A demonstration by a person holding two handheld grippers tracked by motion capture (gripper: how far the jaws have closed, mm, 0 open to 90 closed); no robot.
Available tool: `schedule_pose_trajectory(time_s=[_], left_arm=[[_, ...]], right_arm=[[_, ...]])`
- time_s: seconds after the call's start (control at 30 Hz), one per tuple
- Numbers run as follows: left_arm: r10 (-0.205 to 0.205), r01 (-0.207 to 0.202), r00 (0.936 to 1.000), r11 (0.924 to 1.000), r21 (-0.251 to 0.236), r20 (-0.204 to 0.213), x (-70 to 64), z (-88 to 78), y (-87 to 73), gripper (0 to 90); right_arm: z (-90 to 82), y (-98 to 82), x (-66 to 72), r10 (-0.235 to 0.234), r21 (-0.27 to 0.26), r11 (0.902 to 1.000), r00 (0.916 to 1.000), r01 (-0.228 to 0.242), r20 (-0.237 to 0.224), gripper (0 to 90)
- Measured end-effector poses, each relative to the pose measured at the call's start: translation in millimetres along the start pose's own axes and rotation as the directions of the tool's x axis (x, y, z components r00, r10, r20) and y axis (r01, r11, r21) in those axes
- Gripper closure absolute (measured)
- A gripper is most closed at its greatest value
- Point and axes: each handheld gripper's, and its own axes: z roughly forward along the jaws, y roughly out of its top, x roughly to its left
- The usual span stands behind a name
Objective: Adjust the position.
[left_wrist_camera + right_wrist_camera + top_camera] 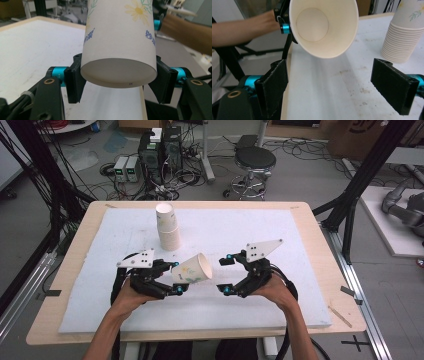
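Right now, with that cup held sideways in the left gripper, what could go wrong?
1. The left gripper clamps the paper cup near its base; the thin wall may dent.
2. The right gripper stands open facing the cup's mouth; a misaligned close could crush the rim.
3. The cup stack stands close behind; a swing might topple it.

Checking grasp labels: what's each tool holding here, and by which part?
Left tool is shut on the paper cup, pads clamping its narrow base end, mouth pointing toward the right tool, which stands open and holds nothing.
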Motion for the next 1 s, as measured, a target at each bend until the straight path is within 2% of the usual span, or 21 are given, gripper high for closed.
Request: schedule_pose_trajectory(time_s=[0.13, 0.3, 0.37, 0.63, 0.77, 1.0], left_arm=[[0.000, 0.000, 1.0000, 1.0000, -0.003, 0.000, 0.1, 1.8, -3.1, 36.6], [0.000, 0.001, 0.9999, 0.9997, -0.023, 0.012, -0.9, 6.2, -6.4, 36.6], [0.001, -0.001, 0.9998, 0.9996, -0.028, 0.019, -2.3, 10.5, -7.2, 36.6], [0.016, -0.015, 0.9984, 0.9995, -0.029, 0.054, -6.2, 28.9, -3.6, 36.6], [0.024, -0.023, 0.9977, 0.9994, -0.027, 0.063, -7.6, 32.5, -2.8, 36.6], [0.024, -0.023, 0.9974, 0.9995, -0.021, 0.068, -8.3, 32.3, -2.7, 36.6]], right_arm=[[2.1, -8.9, 0.3, 0.014, -0.051, 0.9986, 0.9998, -0.015, -0.017, 14.5], [5.1, -14.7, 0.0, 0.013, -0.091, 0.9957, 0.9993, -0.016, -0.034, 14.6], [7.3, -15.0, 0.7, 0.020, -0.098, 0.9949, 0.9986, -0.024, -0.049, 14.6], [21.8, -8.6, 1.7, 0.001, -0.115, 0.9933, 0.9957, -0.012, -0.093, 14.7], [26.0, -6.2, 1.6, 0.007, -0.133, 0.9909, 0.9936, -0.022, -0.113, 15.0], [30.3, -3.8, 0.9, -0.009, -0.149, 0.9888, 0.9905, -0.012, -0.137, 17.5]])
